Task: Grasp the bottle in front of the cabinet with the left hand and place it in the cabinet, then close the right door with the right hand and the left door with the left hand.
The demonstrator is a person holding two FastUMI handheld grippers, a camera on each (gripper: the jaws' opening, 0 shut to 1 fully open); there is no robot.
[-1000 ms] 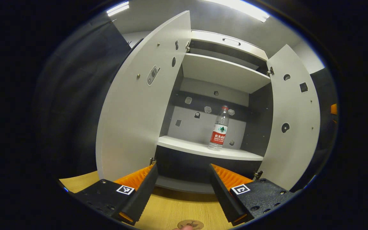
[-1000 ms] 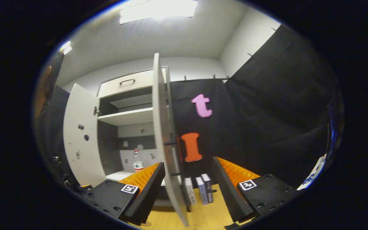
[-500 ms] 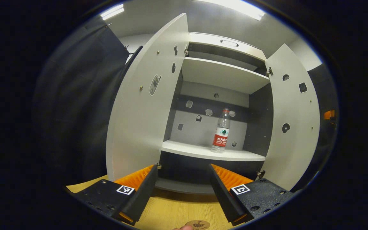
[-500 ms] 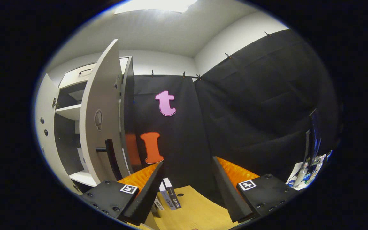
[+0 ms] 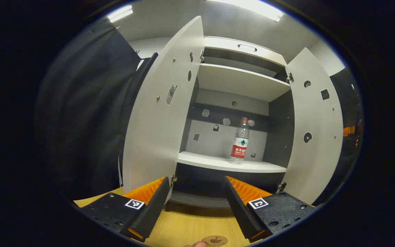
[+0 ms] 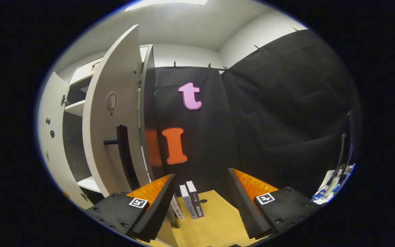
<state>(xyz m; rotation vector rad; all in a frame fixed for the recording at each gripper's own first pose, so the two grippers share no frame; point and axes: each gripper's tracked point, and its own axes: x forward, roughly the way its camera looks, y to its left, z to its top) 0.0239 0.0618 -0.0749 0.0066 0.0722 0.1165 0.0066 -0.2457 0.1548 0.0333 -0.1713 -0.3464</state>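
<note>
- Cabinet [image 5: 242, 80], white with a dark interior, standing open on the wooden surface [image 5: 190, 224]; seen from the front in the left gripper view, from its right side in the right gripper view.
- Left door [image 5: 159, 116] swung wide open, inner face showing, hinged at the cabinet's left edge.
- Right door [image 5: 315, 130] also open; in the right gripper view seen from outside, with a dark bar handle [image 6: 122, 151] standing off its face.
- Lower shelf [image 5: 214, 162] white, carrying the bottle; upper shelf [image 5: 238, 79] bare.
- Left gripper [image 5: 197, 206] low before the cabinet, above the surface, fingers spread wide, nothing between them.
- Right gripper [image 6: 201, 206] beside the right door's outer face, fingers spread wide and holding nothing, apart from the handle.
- Books [image 6: 190, 200] upright on the surface, beyond the right gripper.
- Bottle [image 5: 240, 141] clear, red label, upright on the lower shelf toward its right side, inside the cabinet.
</note>
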